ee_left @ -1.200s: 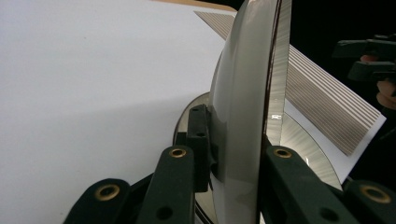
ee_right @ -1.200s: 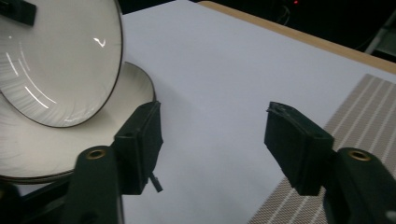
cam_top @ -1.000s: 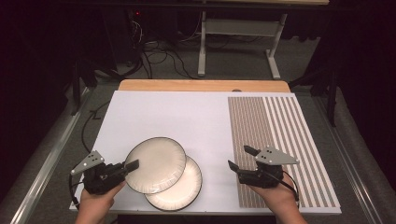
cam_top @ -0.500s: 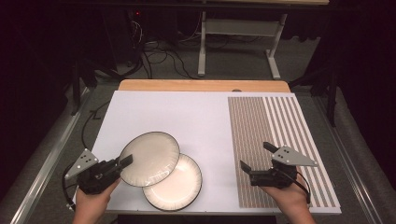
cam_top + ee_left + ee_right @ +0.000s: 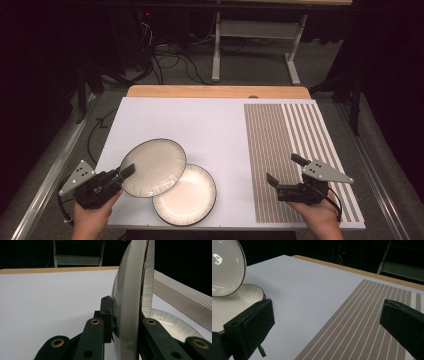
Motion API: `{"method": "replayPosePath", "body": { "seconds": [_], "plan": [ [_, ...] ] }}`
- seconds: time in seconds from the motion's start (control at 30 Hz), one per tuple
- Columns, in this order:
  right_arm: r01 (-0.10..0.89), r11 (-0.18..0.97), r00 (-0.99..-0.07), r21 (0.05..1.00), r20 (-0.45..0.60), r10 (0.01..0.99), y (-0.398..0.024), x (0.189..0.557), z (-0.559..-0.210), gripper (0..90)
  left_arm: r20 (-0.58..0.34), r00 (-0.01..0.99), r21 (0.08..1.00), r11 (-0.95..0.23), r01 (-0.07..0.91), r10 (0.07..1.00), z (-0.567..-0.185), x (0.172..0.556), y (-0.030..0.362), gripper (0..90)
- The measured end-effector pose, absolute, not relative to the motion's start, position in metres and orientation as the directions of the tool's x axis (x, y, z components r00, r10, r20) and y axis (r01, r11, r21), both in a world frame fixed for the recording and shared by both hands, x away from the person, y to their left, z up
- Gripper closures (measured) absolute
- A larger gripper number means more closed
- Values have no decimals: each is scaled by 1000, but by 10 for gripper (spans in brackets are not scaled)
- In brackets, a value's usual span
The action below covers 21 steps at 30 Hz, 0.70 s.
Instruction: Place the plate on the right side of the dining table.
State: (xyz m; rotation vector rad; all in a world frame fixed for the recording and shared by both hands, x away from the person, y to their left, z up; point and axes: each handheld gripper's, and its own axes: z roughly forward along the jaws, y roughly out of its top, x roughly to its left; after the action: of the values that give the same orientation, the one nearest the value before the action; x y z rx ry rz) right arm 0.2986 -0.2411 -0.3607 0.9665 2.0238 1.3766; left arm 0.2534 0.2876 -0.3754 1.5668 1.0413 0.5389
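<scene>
The upper plate [image 5: 154, 167] is clamped by its near-left rim between the jaws of the left gripper [image 5: 120, 174], tilted and overlapping the lower plate [image 5: 187, 196] lying just beyond and to the right. The right gripper [image 5: 284, 171], its jaws just opened wide and empty, hovers well apart over the striped mat [image 5: 280, 145]. The white bench [image 5: 200, 125] carries everything; a dark floor with cables [image 5: 165, 60] lies beyond.

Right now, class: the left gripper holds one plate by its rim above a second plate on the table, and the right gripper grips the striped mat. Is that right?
Not quite. The right gripper grips nothing: its jaws stand wide open above the striped mat, as the right gripper view shows. The rest holds: the left gripper clamps one plate by its rim above the second plate on the table.
</scene>
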Motion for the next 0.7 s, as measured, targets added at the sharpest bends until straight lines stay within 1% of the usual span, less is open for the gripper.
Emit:
{"method": "replayPosePath", "body": {
  "seconds": [0.17,0.2,0.27,0.43,0.7],
  "plan": [
    [259,238,-628,936,-24,778,-234,298,-359,4,-178,524,946,-3,326,833,-375,253,287,793],
    [250,236,-641,939,-22,768,-226,297,-358,4,-178,527,945,-5,328,831,-375,253,288,793],
    [246,237,-650,940,-21,760,-222,297,-357,5,-178,525,944,-6,329,832,-375,253,287,793],
    [216,269,-694,939,-46,719,-189,299,-354,14,-157,530,948,-23,317,833,-374,251,286,793],
    [225,315,-746,922,-45,664,-147,309,-357,31,-166,533,947,-16,321,830,-375,252,287,794]
  ]
}}
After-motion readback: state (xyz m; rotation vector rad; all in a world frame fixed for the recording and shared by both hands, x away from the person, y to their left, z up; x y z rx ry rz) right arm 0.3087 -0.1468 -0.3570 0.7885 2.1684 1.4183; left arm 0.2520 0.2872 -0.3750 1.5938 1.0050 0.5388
